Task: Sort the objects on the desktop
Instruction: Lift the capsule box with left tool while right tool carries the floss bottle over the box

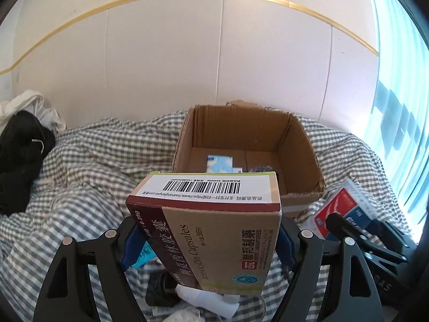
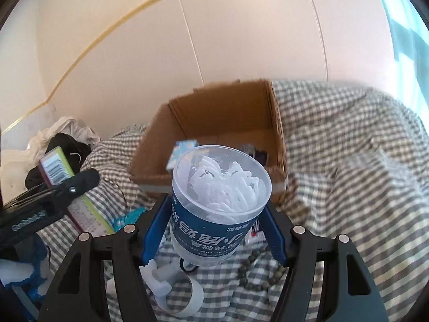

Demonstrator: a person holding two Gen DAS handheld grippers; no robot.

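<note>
We've got the left gripper (image 1: 206, 244) clamped on the amoxicillin box (image 1: 211, 230) and the right gripper (image 2: 211, 230) squeezing a clear floss-pick tub (image 2: 218, 204), both held up off the checked bedspread (image 2: 348, 161), probably so they clear the rim of the cardboard box (image 1: 300, 145) just ahead. Cream panelled wall behind it.

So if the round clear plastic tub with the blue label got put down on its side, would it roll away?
Probably. The round clear plastic tub with the blue label has curved sides, so it could roll, though the rumpled grey checked bedcover would likely stop it. It looks light, holding only small white plastic picks. Its smooth wall may slip between the right gripper pads.
</note>
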